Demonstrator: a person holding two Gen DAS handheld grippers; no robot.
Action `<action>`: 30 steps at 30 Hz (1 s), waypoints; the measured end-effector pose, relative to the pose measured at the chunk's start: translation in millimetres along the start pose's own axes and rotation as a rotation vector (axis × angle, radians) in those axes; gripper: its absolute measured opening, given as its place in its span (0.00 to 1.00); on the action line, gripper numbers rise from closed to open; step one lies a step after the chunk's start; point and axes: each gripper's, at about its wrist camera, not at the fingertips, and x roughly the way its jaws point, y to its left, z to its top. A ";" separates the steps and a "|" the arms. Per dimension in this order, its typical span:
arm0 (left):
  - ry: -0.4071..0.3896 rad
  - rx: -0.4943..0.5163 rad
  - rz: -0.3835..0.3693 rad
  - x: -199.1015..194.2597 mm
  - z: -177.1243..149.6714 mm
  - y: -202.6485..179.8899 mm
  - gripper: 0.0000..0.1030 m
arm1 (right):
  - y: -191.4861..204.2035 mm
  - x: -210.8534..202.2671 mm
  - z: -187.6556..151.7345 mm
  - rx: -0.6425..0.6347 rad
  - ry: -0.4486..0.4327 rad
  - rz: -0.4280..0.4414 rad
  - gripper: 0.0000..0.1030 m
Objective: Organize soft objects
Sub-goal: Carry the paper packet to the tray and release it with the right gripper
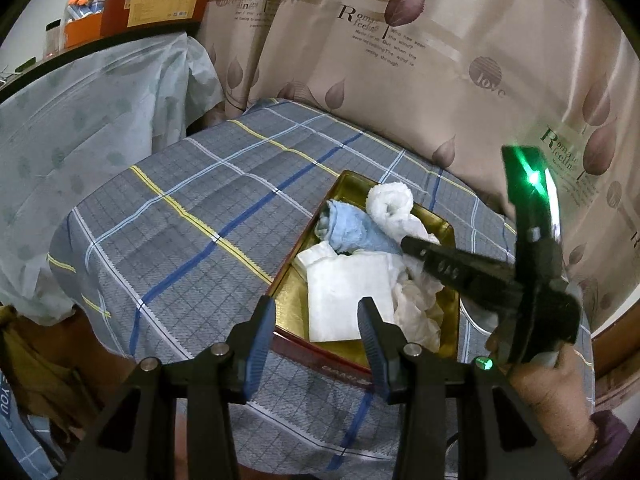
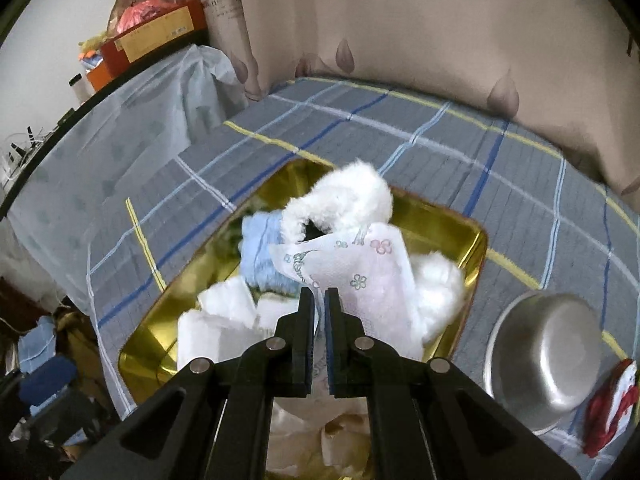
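Note:
A gold tin tray (image 1: 288, 296) (image 2: 448, 216) sits on the checked table. It holds a rolled white towel (image 1: 390, 200) (image 2: 352, 192), a rolled light blue towel (image 1: 348, 228) (image 2: 260, 260), a folded white cloth (image 1: 348, 296) (image 2: 216, 320) and crumpled tissue (image 1: 420, 308). My right gripper (image 2: 319, 294) is shut on a flower-printed paper napkin (image 2: 360, 268) and holds it over the tray; it also shows in the left wrist view (image 1: 408, 246). My left gripper (image 1: 316, 316) is open and empty at the tray's near edge.
A steel bowl (image 2: 548, 352) and a red-and-white soft item (image 2: 616, 404) lie right of the tray. A printed curtain (image 1: 400, 60) hangs behind the table. A covered shelf with boxes (image 1: 152, 8) stands at the left.

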 end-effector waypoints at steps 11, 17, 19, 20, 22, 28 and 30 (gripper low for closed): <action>0.002 0.025 0.019 1.8 -3.9 -5.5 0.42 | 1.6 9.8 -8.6 0.016 0.034 0.026 0.12; -0.010 0.075 0.048 5.1 -7.9 -11.4 0.42 | -3.2 -8.1 -8.7 0.053 -0.032 0.054 0.26; -0.010 0.095 0.056 6.6 -9.3 -14.0 0.42 | -3.3 -16.1 -8.3 0.054 -0.055 0.055 0.26; -0.011 0.103 0.059 6.7 -10.2 -14.6 0.42 | -3.4 -21.2 -8.5 0.054 -0.071 0.055 0.26; -0.016 0.124 0.068 7.6 -12.0 -17.1 0.42 | -3.9 -32.3 -9.8 0.059 -0.102 0.060 0.33; -0.017 0.163 0.077 8.6 -17.1 -23.3 0.42 | -11.0 -67.9 -23.6 0.082 -0.187 0.085 0.43; -0.017 0.191 0.094 9.7 -19.0 -27.2 0.42 | -17.0 -82.9 -35.1 0.090 -0.219 0.070 0.45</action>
